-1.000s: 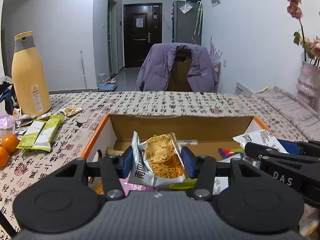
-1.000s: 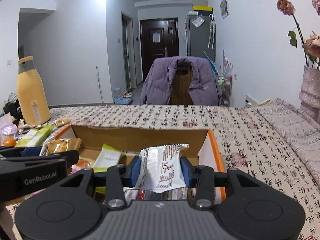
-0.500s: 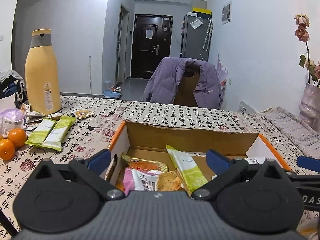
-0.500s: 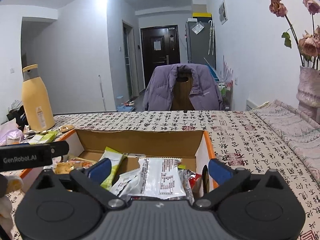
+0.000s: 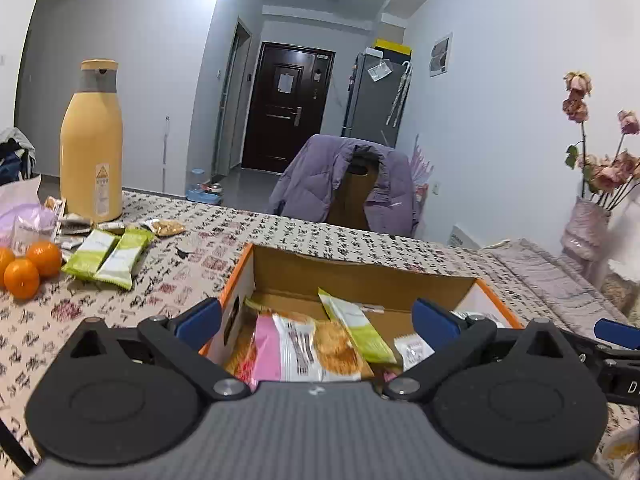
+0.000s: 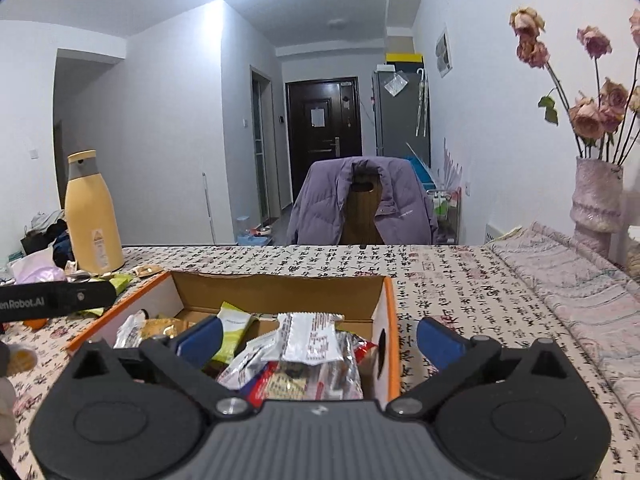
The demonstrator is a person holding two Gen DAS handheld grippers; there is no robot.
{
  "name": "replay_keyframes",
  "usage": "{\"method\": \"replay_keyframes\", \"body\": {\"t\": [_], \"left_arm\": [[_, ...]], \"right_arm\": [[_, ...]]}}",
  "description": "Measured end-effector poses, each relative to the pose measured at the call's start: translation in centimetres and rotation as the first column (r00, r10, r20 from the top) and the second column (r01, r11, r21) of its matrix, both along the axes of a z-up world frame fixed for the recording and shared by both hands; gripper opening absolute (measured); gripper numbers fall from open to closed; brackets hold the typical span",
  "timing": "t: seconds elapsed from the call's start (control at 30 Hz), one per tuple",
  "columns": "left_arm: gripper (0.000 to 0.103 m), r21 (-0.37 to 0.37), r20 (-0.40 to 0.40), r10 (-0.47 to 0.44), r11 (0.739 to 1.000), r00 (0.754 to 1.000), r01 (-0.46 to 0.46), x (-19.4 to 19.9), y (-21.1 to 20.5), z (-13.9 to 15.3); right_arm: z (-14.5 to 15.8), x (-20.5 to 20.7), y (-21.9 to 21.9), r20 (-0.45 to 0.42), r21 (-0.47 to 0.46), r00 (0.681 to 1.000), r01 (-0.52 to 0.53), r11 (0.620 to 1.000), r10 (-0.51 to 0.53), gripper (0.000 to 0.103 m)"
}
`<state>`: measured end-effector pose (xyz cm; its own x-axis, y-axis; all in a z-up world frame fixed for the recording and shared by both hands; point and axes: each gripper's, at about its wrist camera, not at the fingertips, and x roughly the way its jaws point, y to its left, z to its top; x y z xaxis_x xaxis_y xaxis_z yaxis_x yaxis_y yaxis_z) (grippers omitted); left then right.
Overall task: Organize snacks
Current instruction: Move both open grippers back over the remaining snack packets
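An open cardboard box (image 5: pixel 360 276) with orange edges sits on the patterned tablecloth and holds several snack packets. My left gripper (image 5: pixel 316 318) hangs open over its near left side, above a silver cracker packet (image 5: pixel 316 348) and a green packet (image 5: pixel 356 322). My right gripper (image 6: pixel 318 336) is open too, over the box (image 6: pixel 280 288) at its near right, above a silver printed packet (image 6: pixel 310 338). Neither gripper holds anything. Two green packets (image 5: pixel 108 252) and a small cracker packet (image 5: pixel 166 227) lie on the cloth left of the box.
A tall yellow bottle (image 5: pixel 91 148) stands at the far left beside several oranges (image 5: pixel 30 266) and a pink bag (image 5: pixel 24 208). A chair with a purple jacket (image 6: pixel 362 204) is behind the table. A vase of dried roses (image 6: pixel 596 196) stands right.
Both grippers opened and let go of their packets, which now lie in the box. Both pulled back and rose a little, so more of the box interior shows.
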<state>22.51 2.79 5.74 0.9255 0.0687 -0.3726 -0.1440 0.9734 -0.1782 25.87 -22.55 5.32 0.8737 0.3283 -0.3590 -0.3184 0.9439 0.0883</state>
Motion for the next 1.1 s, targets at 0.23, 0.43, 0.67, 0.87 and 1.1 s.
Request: {"method": "replay_keyframes", "body": {"t": [0.23, 0.43, 0.67, 0.87, 1.1], "left_arm": [[0.103, -0.005, 0.018, -0.042, 0.999, 0.999, 0.043, -4.1, -0.1, -1.1], [0.103, 0.016, -0.005, -0.073, 0.997, 0.997, 0.074, -6.6, -0.2, -2.8], [0.103, 0.063, -0.060, -0.097, 0.993, 0.993, 0.101, -8.4, 0.0, -5.1], [0.103, 0.074, -0.108, -0.099, 0.991, 0.989, 0.108, -8.9, 0.1, -6.9], [0.103, 0.063, -0.129, -0.094, 0.993, 0.987, 0.103, -8.4, 0.3, -7.8]], "right_arm": [[-0.2, -4.1, -1.7, 0.034, -0.013, 0.999, -0.014, 1.000, 0.015, 0.103], [-1.2, -6.9, -2.8, 0.022, -0.012, 1.000, -0.020, 1.000, 0.021, 0.103], [-3.1, -9.5, -3.8, -0.013, -0.034, 1.000, -0.016, 0.999, 0.016, 0.103], [-5.4, -10.1, -5.1, -0.088, -0.030, 0.995, 0.034, 0.999, -0.036, 0.103], [-6.8, -9.2, -6.4, -0.150, -0.055, 0.983, 0.099, 0.994, -0.107, 0.103]]}}
